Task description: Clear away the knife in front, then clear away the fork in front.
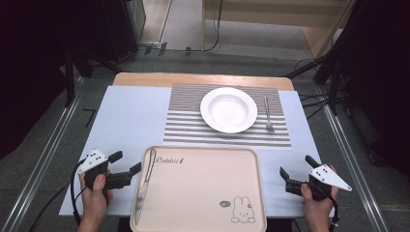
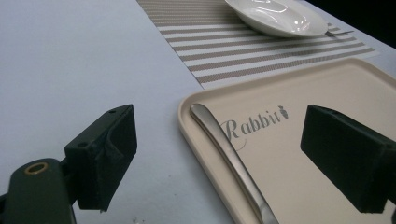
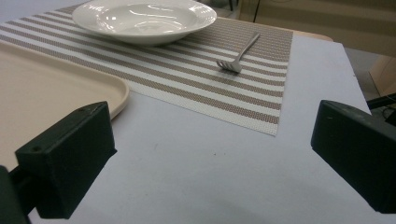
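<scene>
A: Where's the knife (image 1: pixel 144 185)?

B: Lying along the tray's (image 1: pixel 203 222) nine o'clock edge, handle toward twelve. The left gripper (image 1: pixel 128 163) sits just beside it at nine, jaws wide with nothing between them, so the knife rests free.

A: And the place setting?

B: Plate (image 1: pixel 228 109) at twelve on the striped mat (image 1: pixel 183 126), fork (image 1: pixel 267 115) at its three o'clock. The knife probably belongs there too.

A: The right gripper (image 1: pixel 295 166)?

B: At the tray's three o'clock, jaws wide and empty, seemingly waiting.

A recording lab staging a dining setup: dark stands (image 1: pixel 72 72) and cables (image 1: pixel 212 46) are ringing a table (image 1: pixel 125 121); at 12 o'clock, a plate (image 1: pixel 228 109) is sitting on a placemat (image 1: pixel 183 125).
</scene>
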The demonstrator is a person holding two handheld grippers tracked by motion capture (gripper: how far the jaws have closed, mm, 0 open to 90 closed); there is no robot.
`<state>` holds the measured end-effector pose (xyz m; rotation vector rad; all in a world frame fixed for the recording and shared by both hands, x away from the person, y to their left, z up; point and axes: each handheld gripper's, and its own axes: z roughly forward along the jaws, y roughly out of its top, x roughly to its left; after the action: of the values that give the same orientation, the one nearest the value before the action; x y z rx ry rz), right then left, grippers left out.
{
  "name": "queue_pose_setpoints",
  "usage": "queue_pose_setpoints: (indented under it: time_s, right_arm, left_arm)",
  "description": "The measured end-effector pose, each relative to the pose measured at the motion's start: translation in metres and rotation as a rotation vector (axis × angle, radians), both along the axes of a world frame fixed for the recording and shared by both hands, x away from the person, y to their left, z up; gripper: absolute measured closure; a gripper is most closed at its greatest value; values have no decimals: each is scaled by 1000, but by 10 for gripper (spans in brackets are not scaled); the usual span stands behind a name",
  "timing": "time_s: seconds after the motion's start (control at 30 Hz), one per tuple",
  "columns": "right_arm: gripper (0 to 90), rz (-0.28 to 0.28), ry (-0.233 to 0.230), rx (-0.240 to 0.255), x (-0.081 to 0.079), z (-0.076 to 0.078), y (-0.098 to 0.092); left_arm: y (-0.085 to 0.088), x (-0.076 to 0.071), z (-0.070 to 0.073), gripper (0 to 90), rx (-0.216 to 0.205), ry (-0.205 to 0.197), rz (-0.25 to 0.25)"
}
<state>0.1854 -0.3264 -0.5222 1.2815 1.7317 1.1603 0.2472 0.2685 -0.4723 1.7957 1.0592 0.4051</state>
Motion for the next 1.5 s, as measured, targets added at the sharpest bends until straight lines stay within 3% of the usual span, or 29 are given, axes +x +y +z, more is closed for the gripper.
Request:
queue_pose_setpoints:
  time_s: [0.23,0.33,0.53,0.77,0.9,1.13,1.43,1.5]
  right_arm:
    - [0,-5,1,14,-1,1,-1]
    - [0,-6,0,27,-1,2,-2]
    - [0,-6,-6,36,-3,3,-4]
    - [0,-25,5,46,-5,6,-6]
    - [0,-51,40,54,-3,7,-8]
    - [0,-79,57,5,4,17,-5]
    - [0,-93,87,3,20,32,-7]
    - [0,-91,90,-16,27,42,-5]
  left_arm:
    - [6,-1,-1,107,-10,-49,-33]
    - [10,0,-2,109,-38,-53,-49]
    - [18,3,-8,109,-8,-72,28]
    - [19,8,-19,109,-16,-66,42]
    - [18,5,-20,109,-38,-99,37]
    - [20,3,-21,109,-62,-113,62]
    - [21,3,-22,109,-73,-105,66]
    - [21,3,-22,109,-73,-105,66]
